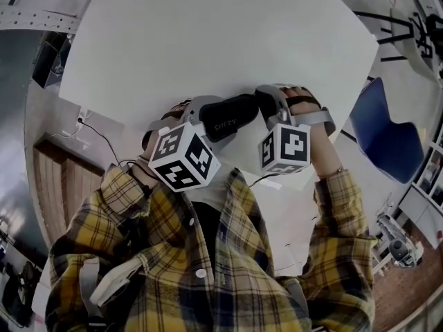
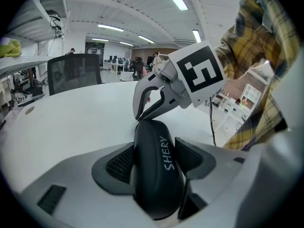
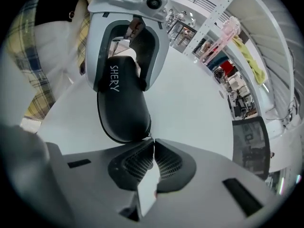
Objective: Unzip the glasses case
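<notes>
A black oval glasses case [image 1: 232, 120] marked SHERY is held just above the white table [image 1: 208, 40]. My left gripper [image 2: 156, 146] is shut on the case [image 2: 156, 175], one pad on each long side, near one end. My right gripper [image 3: 153, 144] is shut, its tips meeting at the case's [image 3: 123, 113] other end, where the small zipper pull [image 3: 150, 137] sticks out between them. In the left gripper view the right gripper's tips [image 2: 138, 118] touch the case's far end. In the head view the right gripper [image 1: 266, 102] stands right of the case.
A blue chair [image 1: 387, 137] stands right of the table. A black office chair [image 2: 71, 72] sits at the table's far side. A cable [image 1: 104, 140] runs off the table's near left edge. The person's plaid sleeves fill the near part of the head view.
</notes>
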Demonstrator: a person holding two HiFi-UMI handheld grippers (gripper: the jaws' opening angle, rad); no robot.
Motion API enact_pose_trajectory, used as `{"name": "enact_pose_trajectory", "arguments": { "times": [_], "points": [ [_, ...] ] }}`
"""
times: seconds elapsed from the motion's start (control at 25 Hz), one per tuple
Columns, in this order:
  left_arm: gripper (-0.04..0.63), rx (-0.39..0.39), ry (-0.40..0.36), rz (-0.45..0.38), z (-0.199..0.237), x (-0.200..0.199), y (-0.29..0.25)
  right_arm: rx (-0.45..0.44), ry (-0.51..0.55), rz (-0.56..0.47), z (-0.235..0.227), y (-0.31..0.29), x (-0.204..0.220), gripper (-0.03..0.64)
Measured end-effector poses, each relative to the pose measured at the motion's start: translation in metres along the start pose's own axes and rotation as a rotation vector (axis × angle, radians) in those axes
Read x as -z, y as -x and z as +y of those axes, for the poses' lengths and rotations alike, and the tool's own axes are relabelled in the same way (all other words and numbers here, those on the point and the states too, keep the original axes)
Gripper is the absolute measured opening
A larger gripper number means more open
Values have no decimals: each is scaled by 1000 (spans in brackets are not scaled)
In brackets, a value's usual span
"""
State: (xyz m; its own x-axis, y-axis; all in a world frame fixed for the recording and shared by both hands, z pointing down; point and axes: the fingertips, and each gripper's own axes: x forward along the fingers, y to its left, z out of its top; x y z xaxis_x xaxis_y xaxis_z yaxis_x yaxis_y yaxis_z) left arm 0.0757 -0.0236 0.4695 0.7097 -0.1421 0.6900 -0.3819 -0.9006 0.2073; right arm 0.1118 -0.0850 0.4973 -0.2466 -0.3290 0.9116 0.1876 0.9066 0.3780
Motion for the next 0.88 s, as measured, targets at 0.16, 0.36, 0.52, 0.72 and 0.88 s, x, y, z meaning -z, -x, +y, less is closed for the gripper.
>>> {"name": "enact_pose_trajectory", "arguments": {
  "times": [0.16,0.36,0.52,0.72,0.88],
  "points": [
    [276,5,9,1,1,1,0,-6,12,9,-2,0,-2,0],
    [278,43,58,-7,4,0,2,2,-58,23,-1,4,0,2],
    [278,86,89,-33,4,-3,10,15,-160,29,1,13,10,2],
    [270,127,193,-172,10,-40,41,111,-527,-66,-21,52,10,2],
    [199,122,231,-322,15,-88,78,220,-914,-242,-43,104,7,2]
  ]
}}
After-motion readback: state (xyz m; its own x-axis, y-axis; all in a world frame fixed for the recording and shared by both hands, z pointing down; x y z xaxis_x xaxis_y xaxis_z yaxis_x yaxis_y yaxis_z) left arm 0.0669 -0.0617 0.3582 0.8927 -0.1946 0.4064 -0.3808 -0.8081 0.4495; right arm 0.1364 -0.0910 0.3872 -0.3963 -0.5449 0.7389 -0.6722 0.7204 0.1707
